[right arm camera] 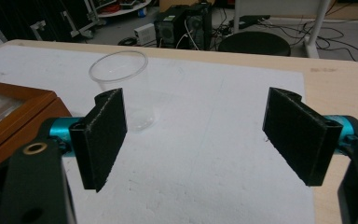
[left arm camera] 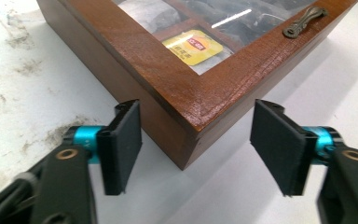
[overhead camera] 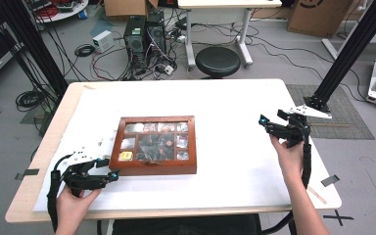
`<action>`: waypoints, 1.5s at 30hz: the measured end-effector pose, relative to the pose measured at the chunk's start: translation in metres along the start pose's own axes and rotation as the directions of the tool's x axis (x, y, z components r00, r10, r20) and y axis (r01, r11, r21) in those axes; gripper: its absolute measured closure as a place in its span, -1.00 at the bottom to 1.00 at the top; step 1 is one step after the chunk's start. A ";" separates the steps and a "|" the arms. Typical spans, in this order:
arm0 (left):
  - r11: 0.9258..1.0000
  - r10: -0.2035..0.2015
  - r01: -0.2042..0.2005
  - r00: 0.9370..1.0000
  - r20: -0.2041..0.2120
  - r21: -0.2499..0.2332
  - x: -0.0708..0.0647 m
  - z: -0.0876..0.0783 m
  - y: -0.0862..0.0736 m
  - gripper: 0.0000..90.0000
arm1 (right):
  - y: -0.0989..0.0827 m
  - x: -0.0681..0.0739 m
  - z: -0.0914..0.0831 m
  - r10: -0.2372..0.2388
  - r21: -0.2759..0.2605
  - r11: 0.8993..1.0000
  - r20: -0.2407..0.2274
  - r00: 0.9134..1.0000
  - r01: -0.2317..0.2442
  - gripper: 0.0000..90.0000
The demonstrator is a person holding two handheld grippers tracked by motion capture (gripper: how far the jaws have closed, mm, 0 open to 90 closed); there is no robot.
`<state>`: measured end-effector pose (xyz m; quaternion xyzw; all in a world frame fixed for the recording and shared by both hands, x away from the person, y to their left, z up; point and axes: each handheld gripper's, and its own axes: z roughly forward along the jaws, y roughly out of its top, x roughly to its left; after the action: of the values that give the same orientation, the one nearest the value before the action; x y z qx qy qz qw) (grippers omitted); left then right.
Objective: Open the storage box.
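A brown wooden box (overhead camera: pixel 154 145) with a glass lid over several compartments lies shut at the middle of the white table (overhead camera: pixel 235 103). A yellow tea bag (left arm camera: pixel 193 45) shows under the glass near the box's front left corner, and a metal latch (left arm camera: pixel 303 22) sits on its front edge. My left gripper (overhead camera: pixel 106 169) is at that corner; in the left gripper view (left arm camera: pixel 198 140) its pads stand on either side of the corner, apart from the wood. My right gripper (overhead camera: pixel 271 117) hovers open to the right of the box. A clear plastic cup (right arm camera: pixel 121 88) stands upright beyond its jaws (right arm camera: pixel 193 135).
Behind the table's far edge are a black round stool (overhead camera: pixel 218 61), two computer towers (overhead camera: pixel 144 36) and loose cables on the floor. Black frame posts (overhead camera: pixel 345 54) rise at both sides. White tabletop spreads between the box and the right gripper.
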<state>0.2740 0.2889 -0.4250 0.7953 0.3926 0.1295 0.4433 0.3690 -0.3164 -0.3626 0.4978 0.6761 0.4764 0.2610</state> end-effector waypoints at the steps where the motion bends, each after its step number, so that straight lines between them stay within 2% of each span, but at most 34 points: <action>1: 1.000 0.000 0.000 1.000 0.000 0.000 0.000 0.000 0.000 -0.19 | 0.000 0.000 0.000 0.000 0.000 1.000 0.000 1.000 0.000 -0.51; 7: 1.000 0.012 -0.012 1.000 0.001 0.000 0.000 0.000 0.001 0.02 | 0.000 0.000 0.000 0.000 0.004 1.000 0.005 1.000 0.000 -0.51; 22: 1.000 0.012 -0.012 1.000 -0.006 0.001 -0.002 -0.001 0.002 0.03 | -0.001 0.000 0.001 -0.007 0.005 1.000 0.006 1.000 0.007 -0.48; 25: 0.999 0.031 -0.032 0.999 -0.011 -0.010 -0.004 -0.002 0.004 0.05 | -0.001 0.000 0.002 -0.005 0.004 1.000 0.007 1.000 0.005 -0.48; 35: 0.998 0.055 -0.055 0.998 -0.019 -0.022 -0.006 -0.004 0.005 0.07 | -0.001 0.000 0.001 -0.008 0.002 1.000 0.007 1.000 0.008 -0.48; 42: 0.996 0.080 -0.082 0.995 -0.055 -0.028 -0.010 -0.006 0.008 0.13 | 0.000 0.001 0.001 -0.009 0.001 1.000 0.008 1.000 0.009 -0.48; 45: 0.996 0.074 -0.077 0.995 -0.061 -0.043 -0.011 -0.007 0.009 0.14 | 0.000 0.001 0.001 -0.011 0.001 1.000 0.010 1.000 0.011 -0.48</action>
<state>0.2677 0.2823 -0.4125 0.7951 0.3723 0.1786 0.4441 0.3696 -0.3150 -0.3634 0.4966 0.6777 0.4722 0.2667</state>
